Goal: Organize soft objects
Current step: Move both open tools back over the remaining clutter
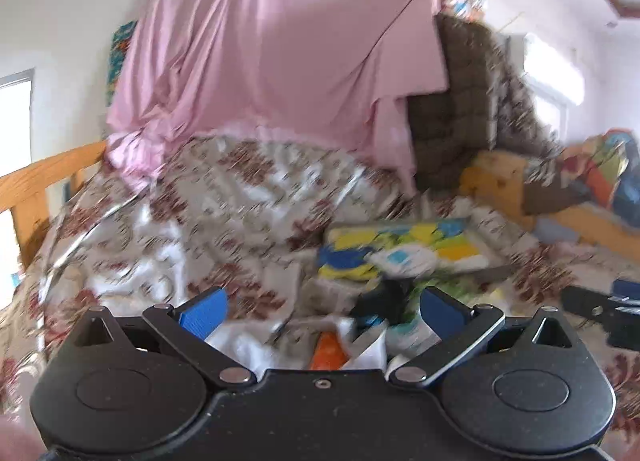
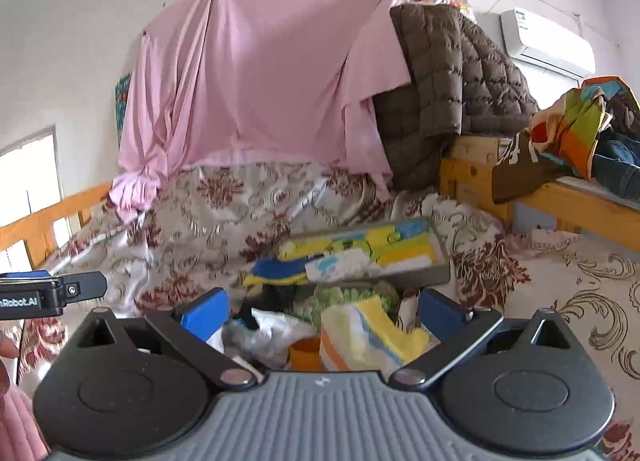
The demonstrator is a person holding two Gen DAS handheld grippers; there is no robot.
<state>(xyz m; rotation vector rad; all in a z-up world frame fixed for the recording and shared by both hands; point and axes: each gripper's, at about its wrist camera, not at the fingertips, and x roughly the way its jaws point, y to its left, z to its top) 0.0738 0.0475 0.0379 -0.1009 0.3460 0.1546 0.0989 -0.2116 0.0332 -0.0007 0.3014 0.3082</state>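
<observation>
The right gripper (image 2: 322, 313) is hovering with its jaws spread wide and empty over a loose pile of soft cloths (image 2: 360, 335) lying on the bed (image 2: 592, 301). The left gripper (image 1: 322, 311) is likewise holding its jaws spread apart above white and orange pieces (image 1: 328, 349). Just beyond the pile, a grey tray (image 2: 440, 273) is holding folded yellow, blue and white cloths. Behind, a pink sheet (image 2: 256, 73) is hanging.

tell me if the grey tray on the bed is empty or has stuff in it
Has stuff in it. The grey tray holds folded cloths in yellow, blue and white, lying flat inside its walls; one blue-and-yellow piece spills over its left end.
</observation>
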